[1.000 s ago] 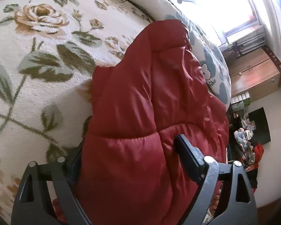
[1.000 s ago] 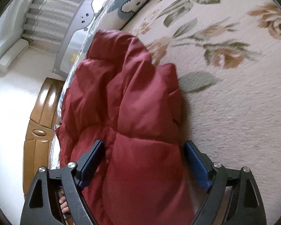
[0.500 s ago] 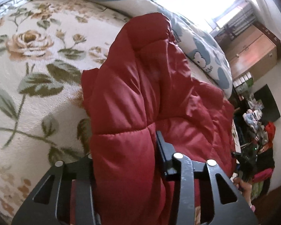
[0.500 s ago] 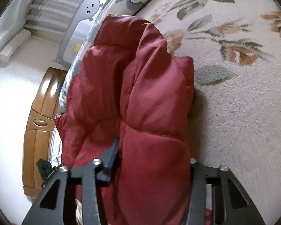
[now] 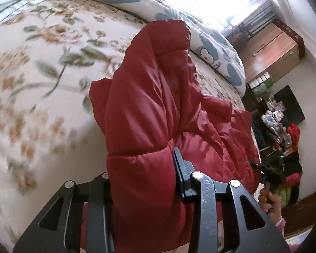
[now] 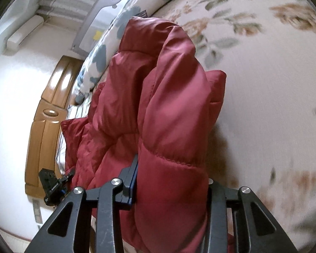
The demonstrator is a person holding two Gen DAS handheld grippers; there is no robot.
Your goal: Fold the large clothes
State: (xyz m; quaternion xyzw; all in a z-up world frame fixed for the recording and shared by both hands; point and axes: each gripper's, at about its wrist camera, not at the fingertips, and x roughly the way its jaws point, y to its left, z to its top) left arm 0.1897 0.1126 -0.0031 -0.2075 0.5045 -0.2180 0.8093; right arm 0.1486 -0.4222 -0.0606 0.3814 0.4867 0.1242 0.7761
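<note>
Both tools [image 5: 141, 168] [image 6: 172, 179] clamped on the red jacket [image 5: 158, 97].

The red jacket [image 5: 149, 109] covers the left finger of the left gripper [image 5: 141, 181], and its lower end runs off the bottom edge. In the right wrist view the jacket [image 6: 174, 109] hides the right gripper's [image 6: 170, 181] right finger. Beside the jacket, the flowered blanket [image 5: 31, 97] is smeared by blur. The clutter pile [image 5: 280, 122] right of the jacket is too small to identify.
</note>
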